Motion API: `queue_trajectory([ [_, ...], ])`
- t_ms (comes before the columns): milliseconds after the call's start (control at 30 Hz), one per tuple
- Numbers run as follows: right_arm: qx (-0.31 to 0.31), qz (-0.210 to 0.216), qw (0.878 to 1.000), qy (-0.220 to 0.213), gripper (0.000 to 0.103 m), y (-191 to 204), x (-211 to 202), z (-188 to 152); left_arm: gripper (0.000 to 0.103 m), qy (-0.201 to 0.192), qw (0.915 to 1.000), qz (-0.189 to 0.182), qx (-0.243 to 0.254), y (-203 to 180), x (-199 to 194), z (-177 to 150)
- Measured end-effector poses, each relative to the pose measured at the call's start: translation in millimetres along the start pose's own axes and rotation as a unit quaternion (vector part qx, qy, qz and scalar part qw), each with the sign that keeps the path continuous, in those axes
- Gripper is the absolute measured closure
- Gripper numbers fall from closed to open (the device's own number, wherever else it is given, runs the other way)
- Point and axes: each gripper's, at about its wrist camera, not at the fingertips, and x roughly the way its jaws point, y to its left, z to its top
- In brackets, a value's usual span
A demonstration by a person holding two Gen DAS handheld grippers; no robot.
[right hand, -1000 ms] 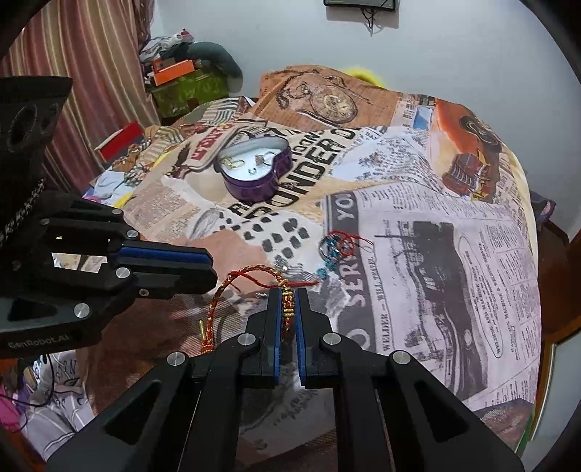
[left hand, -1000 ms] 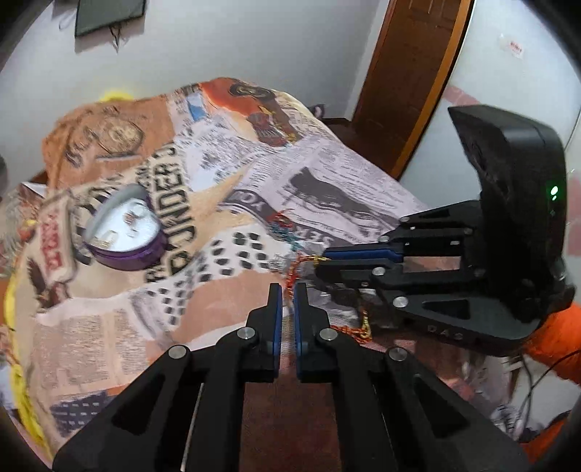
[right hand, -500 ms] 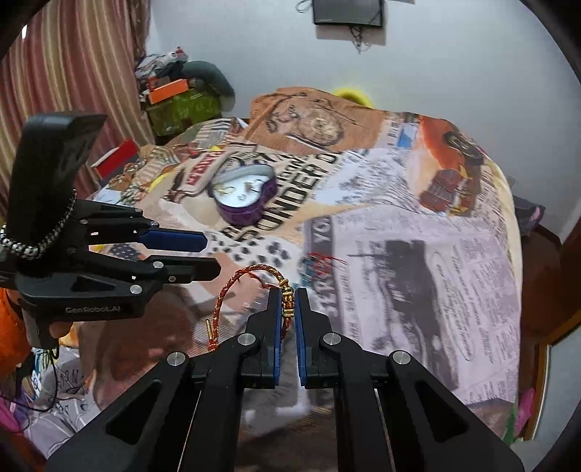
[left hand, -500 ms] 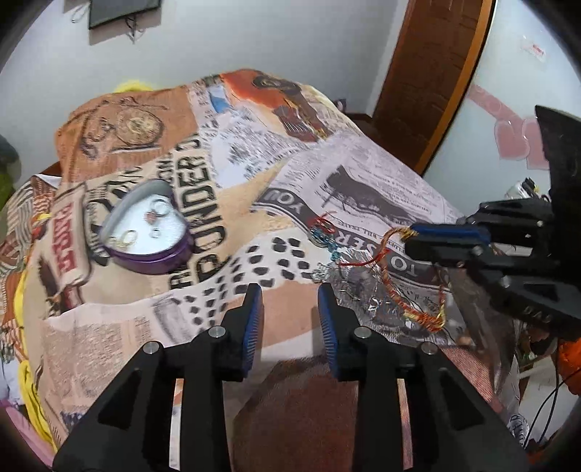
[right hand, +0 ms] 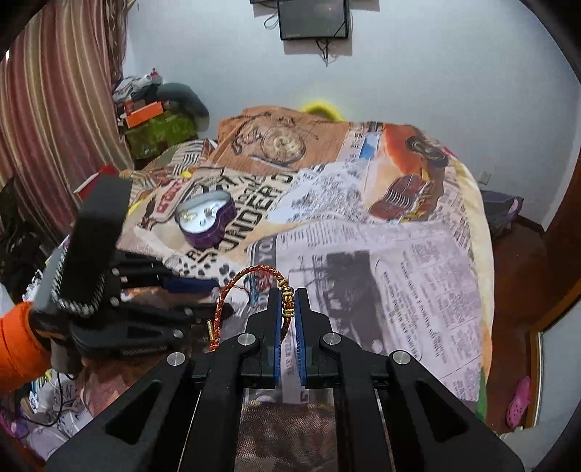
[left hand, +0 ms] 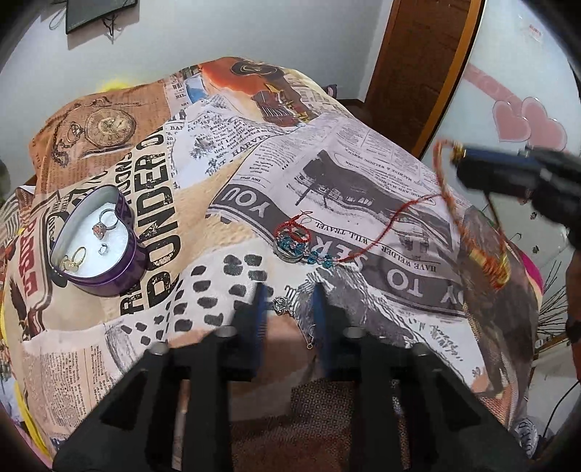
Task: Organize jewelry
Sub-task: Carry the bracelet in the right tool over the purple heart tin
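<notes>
My right gripper (right hand: 288, 308) is shut on a red and gold braided bracelet (right hand: 232, 290), held in the air above the bed; the bracelet also shows in the left wrist view (left hand: 454, 203), hanging from the right gripper (left hand: 457, 159). My left gripper (left hand: 288, 297) is open and empty, low over the bedspread; it shows at the left in the right wrist view (right hand: 203, 290). A purple heart-shaped tin (left hand: 98, 239) holding rings lies open at the left; it also shows in the right wrist view (right hand: 207, 221). A red cord with blue beads (left hand: 301, 247) and a small silver piece (left hand: 281, 305) lie on the cloth.
The bed is covered by a newspaper-print spread (left hand: 363, 174). A brown door (left hand: 421, 65) stands at the back right. Striped curtains (right hand: 54, 109) and piled boxes (right hand: 156, 123) stand at the left of the bed. A screen (right hand: 312, 18) hangs on the wall.
My left gripper has opened wide and pulled back from the bracelet. My right gripper has lifted the bracelet up off the bedspread and away to the right.
</notes>
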Motion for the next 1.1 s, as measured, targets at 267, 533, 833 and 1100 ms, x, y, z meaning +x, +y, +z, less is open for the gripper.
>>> queue_trajectory([
  [267,-0.001,0.002,1.000,-0.018,0.097,1.1,-2.9,13.5,0.094,-0.020,0.9995,0.021,-0.010,9.6,-14.1,-3.2],
  [533,-0.004,0.009,1.000,-0.019,0.097,10.0,15.6,29.3,0.094,-0.068,0.9966,0.029,-0.037,39.3,-49.9,2.1],
  [833,-0.022,0.023,0.999,-0.017,0.097,30.0,45.4,57.0,0.094,-0.106,0.9913,0.054,-0.057,82.5,-78.3,10.9],
  [1100,-0.036,0.036,0.999,-0.015,0.097,44.8,74.4,82.6,0.094,-0.124,0.9876,0.071,-0.066,112.2,-84.9,19.8],
])
